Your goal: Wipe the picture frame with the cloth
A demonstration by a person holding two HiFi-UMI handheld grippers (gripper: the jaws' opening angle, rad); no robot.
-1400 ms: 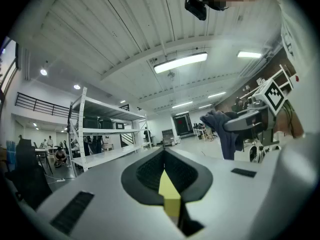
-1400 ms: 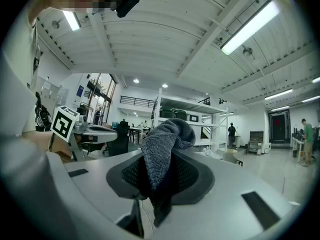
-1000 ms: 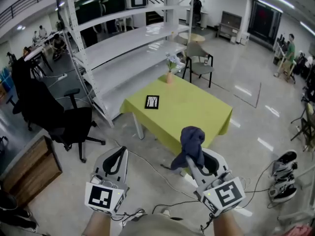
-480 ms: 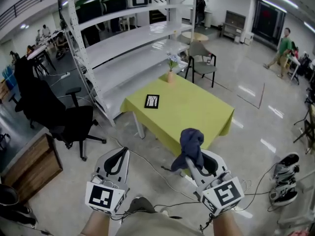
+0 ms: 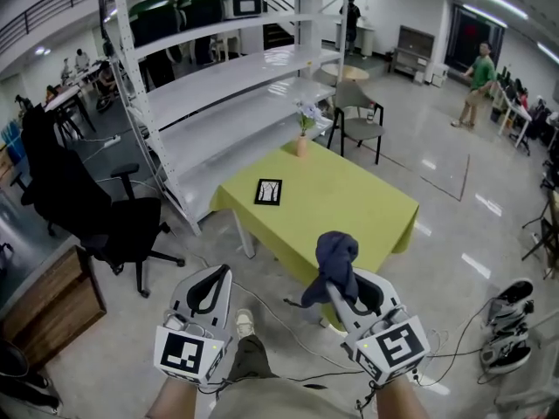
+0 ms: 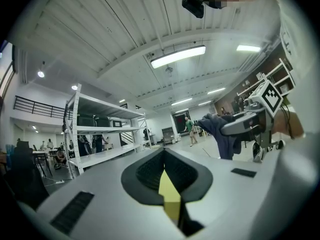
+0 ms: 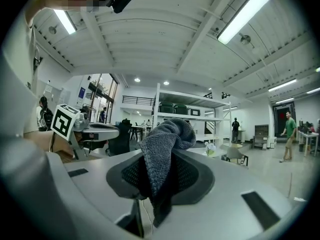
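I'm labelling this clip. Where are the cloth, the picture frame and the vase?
cloth [image 5: 336, 253]: head view, bunched top of the fabric.
picture frame [image 5: 269, 192]: head view, middle of its face.
vase [image 5: 301, 145]: head view, its body below the flowers.

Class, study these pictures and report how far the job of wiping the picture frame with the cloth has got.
Done: the cloth is picked up; the right gripper has its jaws shut on it. In hand: the person stands short of the green table, with the left gripper shut and empty. Left: the picture frame lies flat on the table, untouched; reaching it and all the wiping remain.
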